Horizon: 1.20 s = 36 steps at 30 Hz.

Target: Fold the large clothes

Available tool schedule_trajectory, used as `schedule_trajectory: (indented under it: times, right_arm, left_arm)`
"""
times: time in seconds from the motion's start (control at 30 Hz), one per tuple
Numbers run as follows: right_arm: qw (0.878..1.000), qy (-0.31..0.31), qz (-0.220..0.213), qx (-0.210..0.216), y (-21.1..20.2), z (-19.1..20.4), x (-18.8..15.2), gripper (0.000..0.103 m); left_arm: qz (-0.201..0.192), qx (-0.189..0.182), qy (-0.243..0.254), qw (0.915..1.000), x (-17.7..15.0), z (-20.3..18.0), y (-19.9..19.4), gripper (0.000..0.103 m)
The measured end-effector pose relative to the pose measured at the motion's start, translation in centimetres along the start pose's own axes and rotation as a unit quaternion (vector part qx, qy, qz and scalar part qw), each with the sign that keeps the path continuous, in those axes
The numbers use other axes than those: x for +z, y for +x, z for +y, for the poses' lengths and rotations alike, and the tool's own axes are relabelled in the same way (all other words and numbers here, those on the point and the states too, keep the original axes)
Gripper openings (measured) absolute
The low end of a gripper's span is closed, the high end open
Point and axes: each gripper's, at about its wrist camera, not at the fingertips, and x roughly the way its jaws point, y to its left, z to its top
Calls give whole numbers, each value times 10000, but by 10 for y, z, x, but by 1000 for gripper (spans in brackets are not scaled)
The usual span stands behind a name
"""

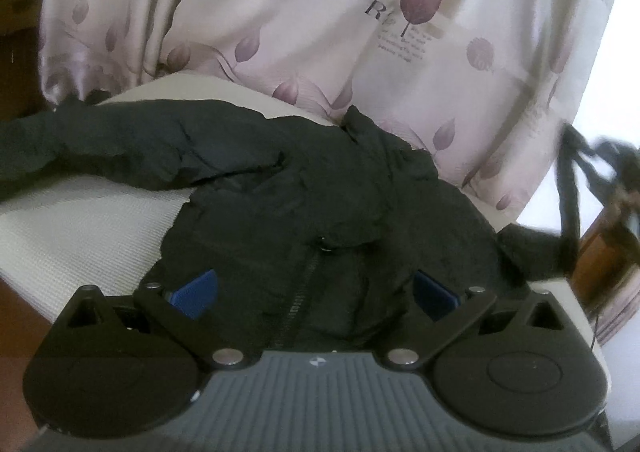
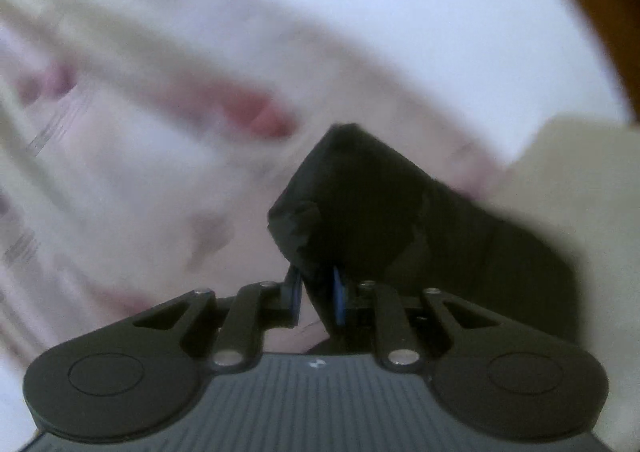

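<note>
A black zip-up jacket [image 1: 304,187] lies spread on a white textured surface [image 1: 80,228], one sleeve stretched out to the left. My left gripper [image 1: 316,292] is open, its blue pads [image 1: 196,294] wide apart over the jacket's lower front, with the zipper running between them. In the blurred right wrist view, my right gripper [image 2: 318,292] is shut on a fold of the black jacket fabric [image 2: 360,203], which rises above the fingers and trails off to the right.
A pale curtain with purple leaf prints [image 1: 320,31] hangs behind the surface. Dark straps [image 1: 576,179] hang at the right edge near wooden furniture [image 1: 608,252]. A cream surface [image 2: 580,179] shows at the right of the right wrist view.
</note>
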Motion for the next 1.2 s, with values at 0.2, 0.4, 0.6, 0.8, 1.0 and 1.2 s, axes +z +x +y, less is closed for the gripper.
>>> schedule_trajectory:
  times: [0.2, 0.4, 0.6, 0.8, 1.0, 1.2]
  right_arm:
    - [9945, 48, 864, 597, 74, 51, -92, 16]
    - [9826, -115, 1698, 739, 108, 72, -191, 16]
    - [9678, -342, 2400, 681, 121, 64, -255, 16]
    - [9456, -1234, 2981, 414, 135, 72, -292, 18]
    - [9300, -1805, 3184, 343, 131, 77, -298, 39]
    - [9351, -2022, 2727, 1018, 63, 97, -281, 81]
  left_arm:
    - [46, 29, -1, 10000, -3, 13, 1, 103]
    - [126, 48, -200, 9997, -5, 34, 3, 103]
    - [136, 116, -267, 9995, -6, 47, 2, 103]
    - [135, 169, -410, 9989, -6, 54, 3, 103]
    - [-55, 347, -541, 9979, 2, 69, -7, 103]
    - [-445, 628, -1250, 9892, 15, 119, -19, 102]
